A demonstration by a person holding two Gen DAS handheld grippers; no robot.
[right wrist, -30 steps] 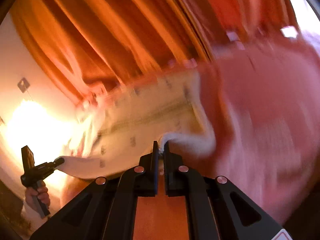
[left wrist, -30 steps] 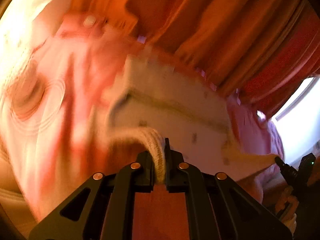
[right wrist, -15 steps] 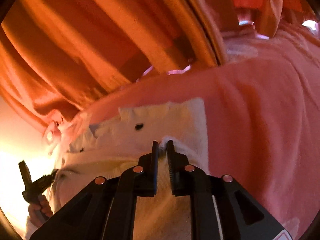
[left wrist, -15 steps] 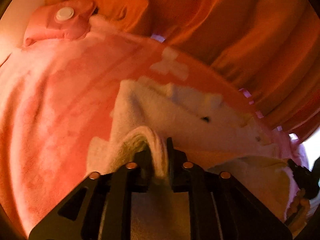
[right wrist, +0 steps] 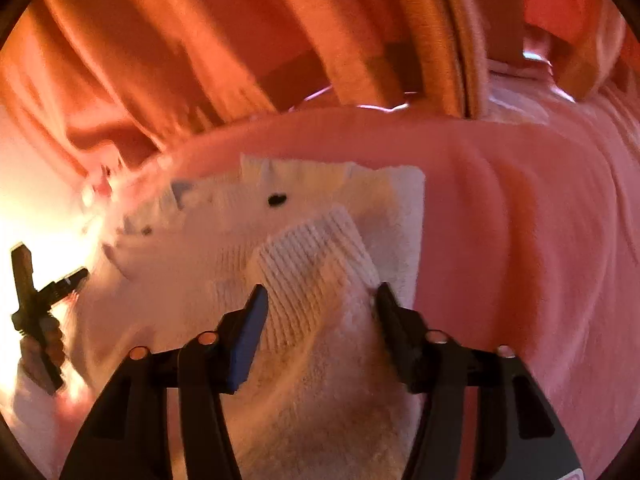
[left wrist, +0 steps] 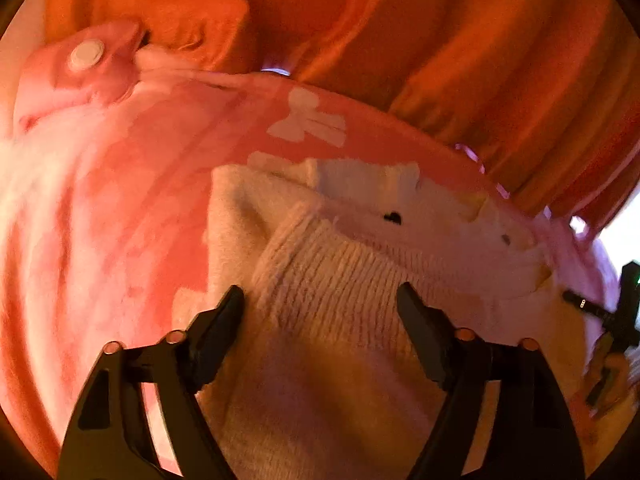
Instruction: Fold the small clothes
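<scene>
A small cream knitted garment (left wrist: pixel 360 280) lies folded over on a pink blanket (left wrist: pixel 100 220); it also shows in the right wrist view (right wrist: pixel 312 264). Its ribbed edge lies on top of the lower layer, which has small dark marks. My left gripper (left wrist: pixel 320 304) is open, its jaws spread on either side of the ribbed edge and holding nothing. My right gripper (right wrist: pixel 318 302) is open too, its jaws either side of the ribbed corner. Each gripper shows at the edge of the other's view, the right one (left wrist: pixel 616 312) and the left one (right wrist: pixel 36 292).
Orange curtains (left wrist: pixel 440 40) hang behind the pink blanket (right wrist: pixel 520 220). A pink cushion with a white button (left wrist: pixel 86 54) lies at the far left. Bright light comes from the left side of the right wrist view.
Both grippers were shut on the garment's ribbed edge and carried it down and forward onto the blanket. Now both have opened and the edge lies on the lower layer.
</scene>
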